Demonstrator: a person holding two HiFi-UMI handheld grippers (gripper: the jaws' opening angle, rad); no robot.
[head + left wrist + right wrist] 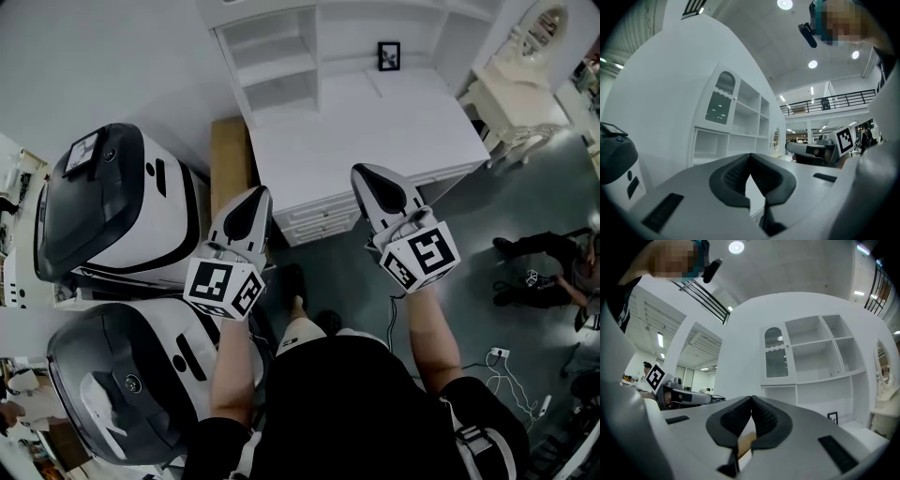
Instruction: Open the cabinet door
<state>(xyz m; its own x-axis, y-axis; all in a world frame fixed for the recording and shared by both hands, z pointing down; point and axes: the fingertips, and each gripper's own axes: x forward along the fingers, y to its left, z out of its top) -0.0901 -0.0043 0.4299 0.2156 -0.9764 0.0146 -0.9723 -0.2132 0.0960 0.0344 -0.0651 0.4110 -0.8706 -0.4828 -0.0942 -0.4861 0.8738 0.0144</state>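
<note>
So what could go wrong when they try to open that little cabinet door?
1. The left gripper and right gripper both have their jaws shut, so they might just bump the cabinet door instead of grabbing it.
2. The door sits up at the back of the white desk, so a long reach across could knock over the small picture frame.
3. The door looks like glass, so a hard poke might harm it.

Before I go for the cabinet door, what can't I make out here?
Handle on the cabinet door: too small, both gripper views.
Door's front: head view looks down on the shelves, not showing it.
Drawers: right gripper view, behind the right gripper.
</note>
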